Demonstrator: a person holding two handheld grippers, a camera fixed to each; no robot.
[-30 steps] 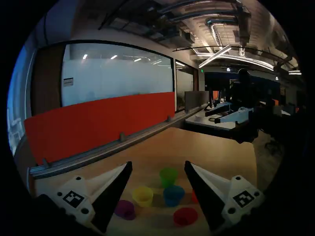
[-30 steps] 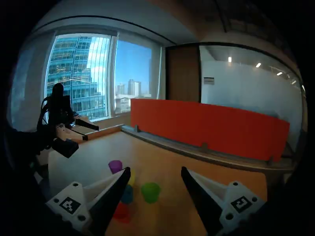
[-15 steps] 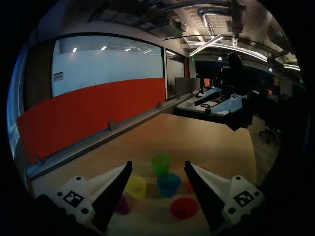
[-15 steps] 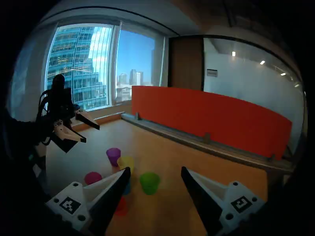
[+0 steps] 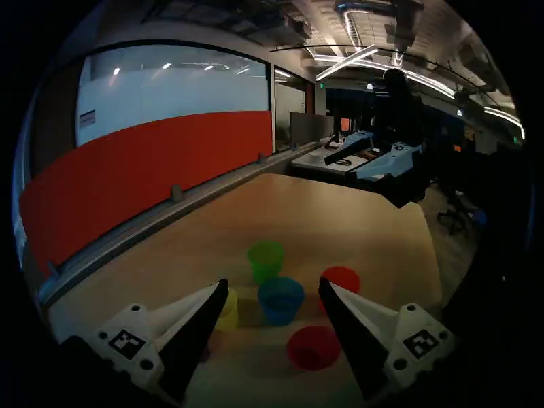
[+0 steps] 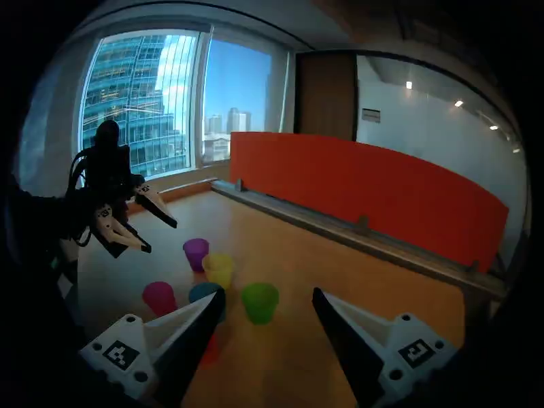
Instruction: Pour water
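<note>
Several small plastic cups stand clustered on the wooden table [image 5: 326, 217]. In the left gripper view I see a green cup [image 5: 265, 260], a blue cup [image 5: 280, 299], a yellow cup [image 5: 228, 310] and two reddish cups [image 5: 313, 347] [image 5: 340, 279]. My left gripper [image 5: 272, 306] hangs open above them, holding nothing. Farther off, the right gripper [image 5: 340, 166] hovers open over the table's far side. In the right gripper view the right gripper [image 6: 268, 306] is open above the green cup [image 6: 260, 301], with purple [image 6: 196, 253], yellow [image 6: 217, 269], blue [image 6: 204, 292] and magenta [image 6: 159, 297] cups beyond. The left gripper [image 6: 162, 236] is open there.
An orange partition [image 6: 381, 190] on a metal rail borders the table's long side. Big windows [image 6: 143, 115] lie behind the hand-held left gripper. The table's edge [image 5: 428, 258] drops to an office floor with a chair [image 5: 452, 214] and other desks.
Both views have tipped down toward the table, so the cups sit higher in view. The left gripper has come lower and nearer the cups. Magenta and purple cups now show in the right gripper view.
</note>
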